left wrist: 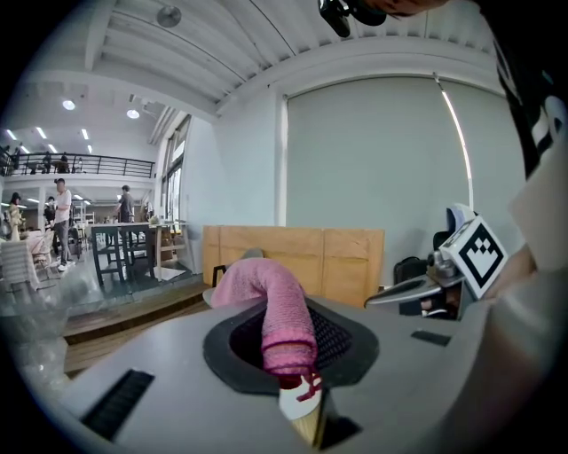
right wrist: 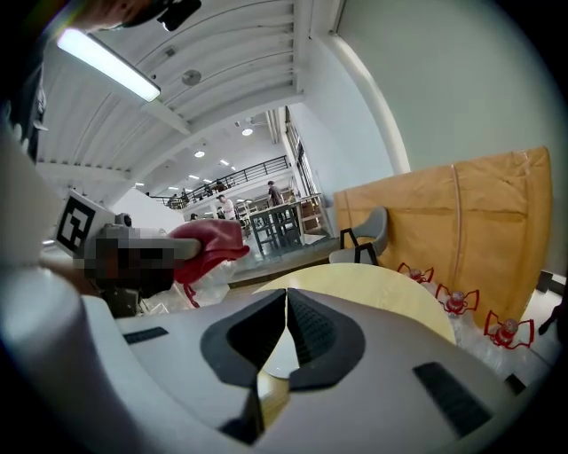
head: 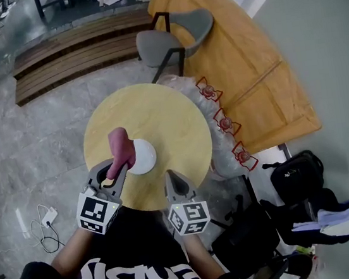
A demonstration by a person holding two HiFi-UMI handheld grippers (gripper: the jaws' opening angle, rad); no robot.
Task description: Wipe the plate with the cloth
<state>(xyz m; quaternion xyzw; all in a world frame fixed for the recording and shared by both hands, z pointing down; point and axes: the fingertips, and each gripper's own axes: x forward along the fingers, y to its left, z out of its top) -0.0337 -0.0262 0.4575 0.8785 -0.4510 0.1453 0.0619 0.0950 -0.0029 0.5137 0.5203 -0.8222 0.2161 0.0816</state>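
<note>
The left claw [head: 116, 170] grips a pink cloth [head: 120, 144] that stands up ahead of it and overlaps the left edge of the white plate [head: 146, 157] on the round table [head: 171, 117]. The right claw [head: 173, 179] is to its right, near the plate.

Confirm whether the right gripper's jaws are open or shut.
Shut, empty: in the right gripper view the right gripper has its jaws meeting at the tips, nothing between them.
</note>
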